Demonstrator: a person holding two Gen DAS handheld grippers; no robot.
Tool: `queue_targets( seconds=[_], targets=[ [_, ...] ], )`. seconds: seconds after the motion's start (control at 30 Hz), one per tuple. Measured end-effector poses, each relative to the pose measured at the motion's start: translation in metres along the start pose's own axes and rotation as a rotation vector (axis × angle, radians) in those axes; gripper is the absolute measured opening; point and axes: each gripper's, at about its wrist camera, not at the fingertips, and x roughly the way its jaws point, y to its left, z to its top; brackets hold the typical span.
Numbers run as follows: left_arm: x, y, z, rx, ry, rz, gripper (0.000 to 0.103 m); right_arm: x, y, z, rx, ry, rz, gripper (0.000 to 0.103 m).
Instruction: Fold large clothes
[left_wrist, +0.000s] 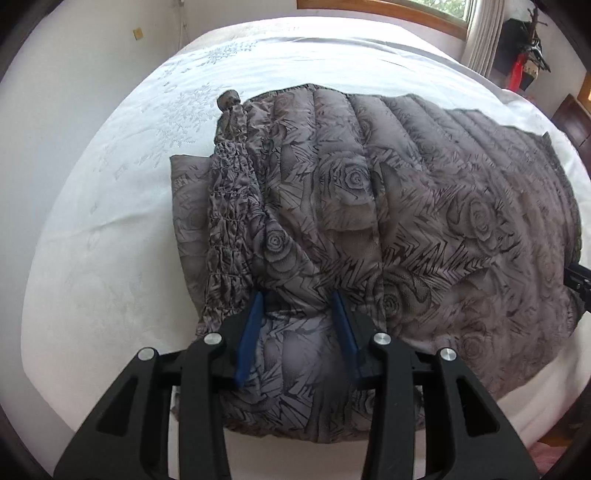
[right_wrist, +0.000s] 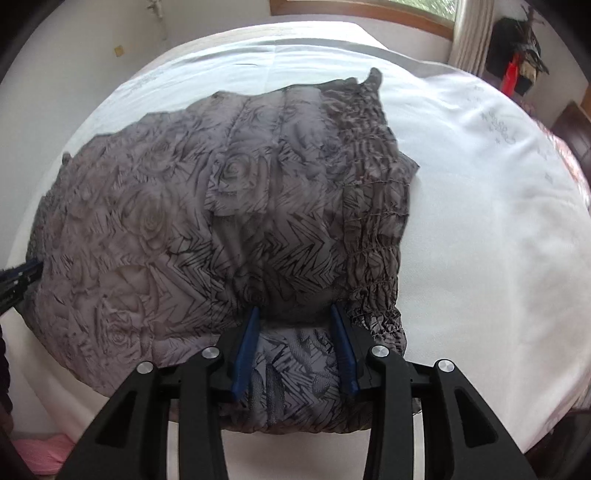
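Note:
A large grey quilted jacket with a rose and zigzag print (left_wrist: 388, 206) lies on the white bed (left_wrist: 110, 240), folded into a wide block. My left gripper (left_wrist: 297, 299) stands with its blue fingers (left_wrist: 251, 332) either side of a bunched fold at the jacket's near left edge, next to the smocked side panel (left_wrist: 229, 229). My right gripper (right_wrist: 293, 310) holds a bunched fold at the jacket's (right_wrist: 177, 206) near right edge the same way, beside the smocked panel (right_wrist: 376, 206). Each gripper's tip shows at the other view's edge, the right in the left wrist view (left_wrist: 580, 280).
The white bedspread (right_wrist: 480, 221) extends around the jacket on all sides. A wooden window frame (left_wrist: 388, 9) and curtain (left_wrist: 484, 33) lie beyond the bed's far end. Dark furniture with red items (right_wrist: 513, 70) stands at the far right. Something pink (right_wrist: 40, 454) lies on the floor.

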Motion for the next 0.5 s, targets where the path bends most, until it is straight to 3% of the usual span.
queue_targets(
  seconds=[0.13,0.17,0.23,0.3,0.5],
  targets=[
    [-0.017,0.03,0.008,-0.075,0.005,-0.063,0.047,-0.024,-0.002,0.004,0.003,-0.021,0.04,0.04],
    [-0.021,0.036,0.008,-0.088,0.002,-0.052,0.058,-0.026,-0.001,0.004,0.0,-0.02,0.044,0.04],
    [-0.025,0.045,0.007,-0.086,-0.015,-0.001,0.07,-0.029,0.0,0.005,-0.014,-0.019,0.031,0.041],
    [-0.024,0.058,0.011,-0.082,-0.017,0.027,0.072,-0.027,0.0,0.005,-0.023,-0.008,0.027,0.041],
    [0.009,0.072,0.019,-0.105,0.057,-0.052,0.074,-0.012,0.0,0.003,-0.025,0.021,0.017,0.041]
  ],
)
